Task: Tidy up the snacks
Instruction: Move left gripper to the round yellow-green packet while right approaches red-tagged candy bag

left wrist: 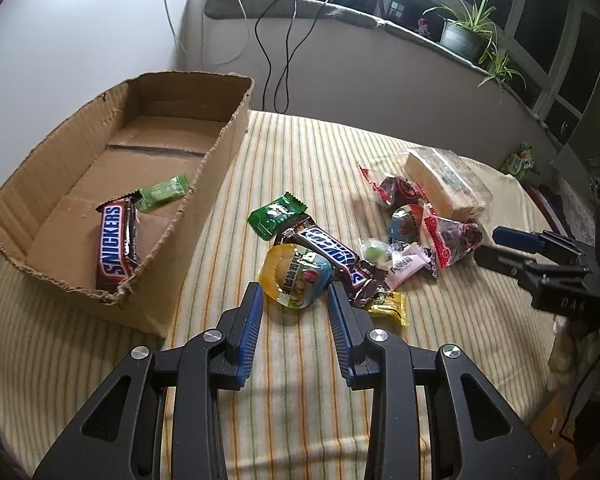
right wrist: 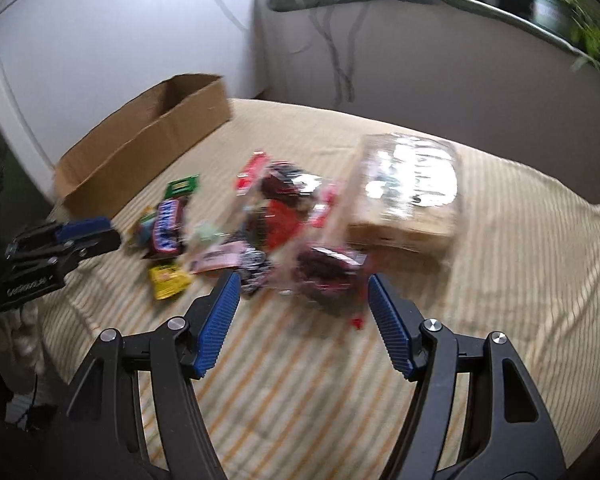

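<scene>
both tools open: left tool (left wrist: 294,294) straddles jelly cup (left wrist: 294,276), right tool (right wrist: 304,284) w/ red-wrapped snack (right wrist: 324,274) btwn tips.

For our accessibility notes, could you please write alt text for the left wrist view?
The left gripper, jaws open, points at a round jelly cup in a pile of snacks on a striped cloth. To the left, a cardboard box holds a chocolate bar and a green candy; the right gripper enters at right.
</scene>
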A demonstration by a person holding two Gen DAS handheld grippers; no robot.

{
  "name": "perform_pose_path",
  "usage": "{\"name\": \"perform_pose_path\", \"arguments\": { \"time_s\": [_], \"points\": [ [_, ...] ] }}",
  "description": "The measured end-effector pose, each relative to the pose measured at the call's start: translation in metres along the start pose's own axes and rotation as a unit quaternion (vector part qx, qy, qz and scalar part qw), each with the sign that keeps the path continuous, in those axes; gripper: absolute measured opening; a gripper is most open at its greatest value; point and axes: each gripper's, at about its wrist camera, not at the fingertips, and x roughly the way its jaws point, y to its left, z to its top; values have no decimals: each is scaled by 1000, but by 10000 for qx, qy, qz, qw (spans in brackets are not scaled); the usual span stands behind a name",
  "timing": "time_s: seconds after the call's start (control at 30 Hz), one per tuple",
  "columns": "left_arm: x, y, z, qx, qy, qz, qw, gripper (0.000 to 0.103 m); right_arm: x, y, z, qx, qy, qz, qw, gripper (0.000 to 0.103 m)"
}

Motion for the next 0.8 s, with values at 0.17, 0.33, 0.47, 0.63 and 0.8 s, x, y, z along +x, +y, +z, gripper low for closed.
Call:
{"name": "perform_pose_path", "arguments": {
  "time_s": [0.17,0.33,0.47,0.63,0.8],
  "points": [
    [9,-1,3,-12,47,-4,10000,36,14,-11,2,148,142,95,9997,69],
    [16,-4,7,76,43,49,10000,47,27,-12,5,252,253,212,9991,69],
    [27,-3,9,93,112,74,9999,47,36,-12,8,310,322,249,9987,69],
    [34,-2,8,175,151,69,9997,47,42,-11,10,317,336,303,9985,69],
    [35,-4,8,179,137,82,9997,41,45,-9,9,282,349,294,9986,69]
  ]
}}
